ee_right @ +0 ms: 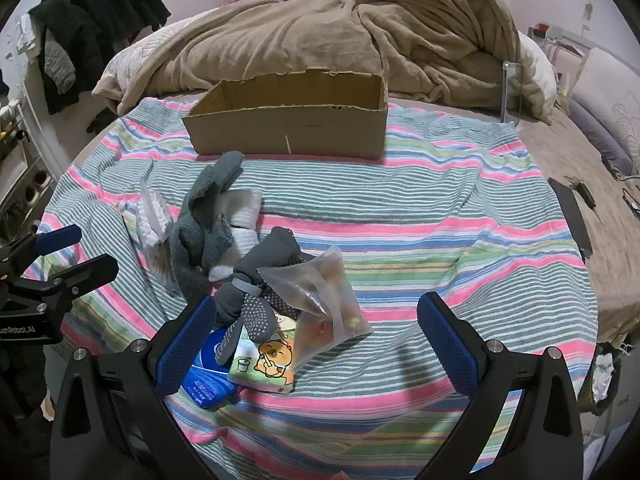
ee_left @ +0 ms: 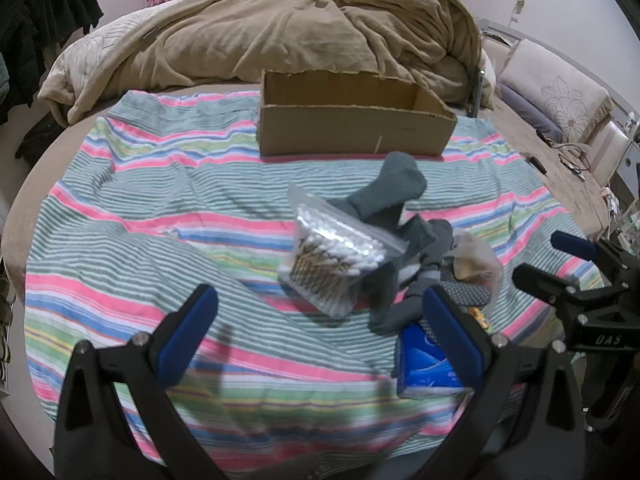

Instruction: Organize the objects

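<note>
A: Where do the two grippers stand?

B: Both hang over the striped cloth (ee_right: 440, 216) spread on the bed (ee_left: 24, 208), tilted downward. The left gripper (ee_left: 318, 330) has its blue-padded fingers (ee_left: 188, 332) spread wide with nothing between them. The right gripper (ee_right: 316, 338) is spread just as wide and grips nothing either.

A: And the things to be sorted?

B: They lie in a loose heap near the middle of the cloth. A clear bag of cotton swabs (ee_left: 332, 256) lies at the heap's left side, touching the grey socks (ee_right: 208, 236). A sock with dotted grip soles (ee_right: 256, 316) lies across a tissue pack with a cartoon print (ee_right: 268, 360), and a blue packet (ee_right: 208, 376) sits just beside that pack, against the right gripper's left finger. A second clear bag (ee_right: 324, 300) with orange contents leans on the tissue pack.

A: The box?

B: The open cardboard box (ee_right: 288, 132) stands on the far part of the cloth, apart from the heap, with a crumpled tan blanket (ee_left: 280, 28) behind it. Its inside is mostly hidden from both views.
</note>
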Action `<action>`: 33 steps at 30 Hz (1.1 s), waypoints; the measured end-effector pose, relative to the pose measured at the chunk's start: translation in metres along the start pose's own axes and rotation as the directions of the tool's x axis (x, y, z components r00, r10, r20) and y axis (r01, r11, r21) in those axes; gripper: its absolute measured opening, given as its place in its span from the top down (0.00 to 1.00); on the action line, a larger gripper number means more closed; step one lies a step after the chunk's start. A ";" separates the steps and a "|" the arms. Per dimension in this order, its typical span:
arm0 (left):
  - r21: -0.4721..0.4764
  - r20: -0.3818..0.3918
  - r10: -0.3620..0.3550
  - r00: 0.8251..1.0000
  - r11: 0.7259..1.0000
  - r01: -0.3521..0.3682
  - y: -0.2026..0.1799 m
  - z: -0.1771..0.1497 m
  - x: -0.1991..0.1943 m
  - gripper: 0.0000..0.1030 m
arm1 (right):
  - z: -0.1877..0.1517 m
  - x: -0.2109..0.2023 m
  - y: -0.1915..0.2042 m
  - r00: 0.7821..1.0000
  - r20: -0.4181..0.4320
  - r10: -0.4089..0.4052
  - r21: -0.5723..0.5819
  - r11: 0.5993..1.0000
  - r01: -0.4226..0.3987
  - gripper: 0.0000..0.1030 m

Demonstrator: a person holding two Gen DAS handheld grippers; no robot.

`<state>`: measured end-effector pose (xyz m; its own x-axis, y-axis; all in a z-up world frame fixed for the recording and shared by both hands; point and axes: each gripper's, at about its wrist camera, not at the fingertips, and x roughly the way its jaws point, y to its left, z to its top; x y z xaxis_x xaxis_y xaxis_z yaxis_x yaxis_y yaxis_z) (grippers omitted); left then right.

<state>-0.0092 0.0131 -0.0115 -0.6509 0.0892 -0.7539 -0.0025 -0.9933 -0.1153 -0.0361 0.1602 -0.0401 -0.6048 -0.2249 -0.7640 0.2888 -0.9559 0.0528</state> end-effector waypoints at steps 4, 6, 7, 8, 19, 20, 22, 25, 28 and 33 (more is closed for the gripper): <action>0.000 0.003 0.000 1.000 1.000 0.000 0.000 0.001 0.000 0.00 | 0.000 0.000 0.000 1.000 0.001 0.000 0.000 1.000 0.000 0.01; 0.000 0.003 0.000 1.000 1.000 0.000 0.000 0.001 -0.001 0.00 | 0.000 0.000 0.001 1.000 0.000 0.000 0.000 1.000 0.000 0.01; 0.000 0.003 0.000 1.000 1.000 0.000 0.000 0.001 -0.001 0.00 | 0.000 0.000 0.001 1.000 0.000 0.000 0.000 1.000 0.000 0.01; 0.000 0.003 -0.001 1.000 1.000 0.001 0.000 0.001 -0.001 0.00 | 0.000 0.000 0.001 1.000 0.000 0.000 0.000 1.000 0.000 0.01; -0.001 0.005 0.000 1.000 1.000 0.000 0.000 0.001 -0.002 0.00 | 0.000 -0.001 0.001 1.000 -0.001 0.000 0.000 1.000 0.000 0.01; -0.002 0.007 0.000 1.000 1.000 0.000 0.000 0.001 -0.003 0.00 | 0.000 -0.001 0.001 1.000 0.000 0.000 0.000 1.000 0.000 0.01; -0.003 0.009 0.001 1.000 1.000 -0.001 -0.001 0.002 -0.004 0.00 | 0.000 -0.001 0.001 1.000 0.002 0.000 0.000 1.000 0.000 0.01; -0.002 0.012 0.001 1.000 1.000 -0.001 -0.001 0.002 -0.006 0.00 | 0.001 -0.003 0.000 1.000 0.004 0.001 0.001 1.000 -0.001 0.01; -0.003 0.011 0.000 1.000 1.000 0.000 -0.001 0.002 -0.006 0.00 | 0.001 -0.003 0.000 1.000 0.003 0.001 0.001 1.000 -0.001 0.01; -0.004 0.011 -0.001 1.000 1.000 0.001 -0.001 0.002 -0.006 0.00 | 0.001 -0.003 0.000 1.000 0.005 0.001 0.002 1.000 -0.001 0.01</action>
<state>-0.0067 0.0137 -0.0054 -0.6594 0.0889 -0.7465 -0.0001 -0.9930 -0.1181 -0.0350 0.1611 -0.0375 -0.6081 -0.2266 -0.7608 0.2878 -0.9561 0.0547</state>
